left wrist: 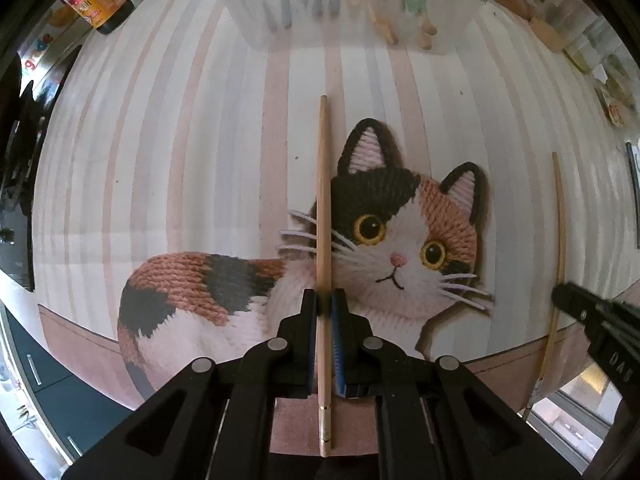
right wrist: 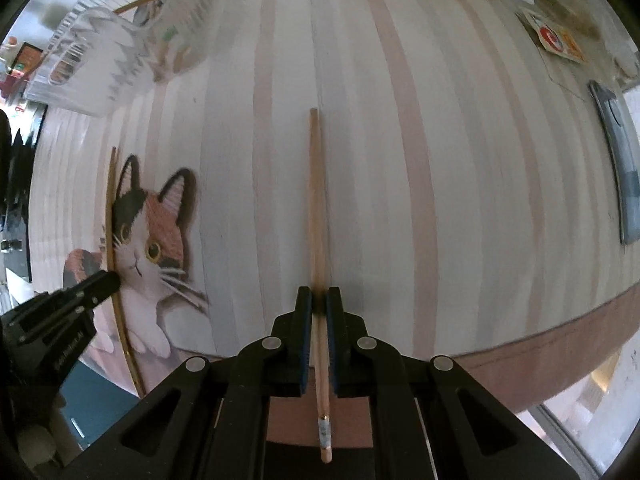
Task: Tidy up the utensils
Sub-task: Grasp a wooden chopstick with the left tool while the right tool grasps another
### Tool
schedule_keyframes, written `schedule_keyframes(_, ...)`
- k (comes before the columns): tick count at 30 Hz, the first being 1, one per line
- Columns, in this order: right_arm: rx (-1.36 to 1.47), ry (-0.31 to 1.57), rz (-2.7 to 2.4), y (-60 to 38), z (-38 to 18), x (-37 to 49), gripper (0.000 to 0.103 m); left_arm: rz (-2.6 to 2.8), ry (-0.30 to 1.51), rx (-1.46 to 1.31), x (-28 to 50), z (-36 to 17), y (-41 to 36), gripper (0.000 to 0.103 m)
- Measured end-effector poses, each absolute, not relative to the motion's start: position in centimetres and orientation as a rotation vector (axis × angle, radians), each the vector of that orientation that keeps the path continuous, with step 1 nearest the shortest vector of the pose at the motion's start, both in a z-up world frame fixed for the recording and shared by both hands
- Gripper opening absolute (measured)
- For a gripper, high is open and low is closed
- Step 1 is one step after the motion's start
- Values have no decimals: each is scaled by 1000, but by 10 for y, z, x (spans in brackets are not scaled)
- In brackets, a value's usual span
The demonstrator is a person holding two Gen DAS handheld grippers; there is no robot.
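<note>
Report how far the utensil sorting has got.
Done: several utensils already stand in the clear bin. In hand: the left gripper is shut on one chopstick, and the right gripper is shut on the other chopstick, both over the cat tablecloth. Left: getting both chopsticks into the bin.

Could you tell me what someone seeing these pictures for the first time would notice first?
Probably the big calico cat print on the striped tablecloth, filling the middle of the left wrist view. Next, each gripper is shut on one wooden chopstick: the left gripper holds the left chopstick over the cat's cheek, and the right gripper holds the right chopstick over bare stripes. A clear utensil holder stands at the far edge.
</note>
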State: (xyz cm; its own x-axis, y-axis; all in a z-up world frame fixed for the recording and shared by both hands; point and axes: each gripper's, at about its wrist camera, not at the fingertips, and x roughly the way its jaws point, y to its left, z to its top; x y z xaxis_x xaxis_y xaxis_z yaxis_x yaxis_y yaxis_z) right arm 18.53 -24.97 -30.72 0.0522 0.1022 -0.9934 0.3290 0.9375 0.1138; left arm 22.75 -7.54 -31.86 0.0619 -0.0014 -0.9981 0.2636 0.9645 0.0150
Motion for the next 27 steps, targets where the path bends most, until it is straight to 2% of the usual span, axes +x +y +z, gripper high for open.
schedule_keyframes(20, 320, 1510, -239, -212, -324, 164, 8, -223, 1461, 202, 221, -315, -67, 5)
schedule_keyframes(27, 355, 1472, -246, -227, -316, 139, 7, -180, 1405, 193, 210, -290, -50, 5)
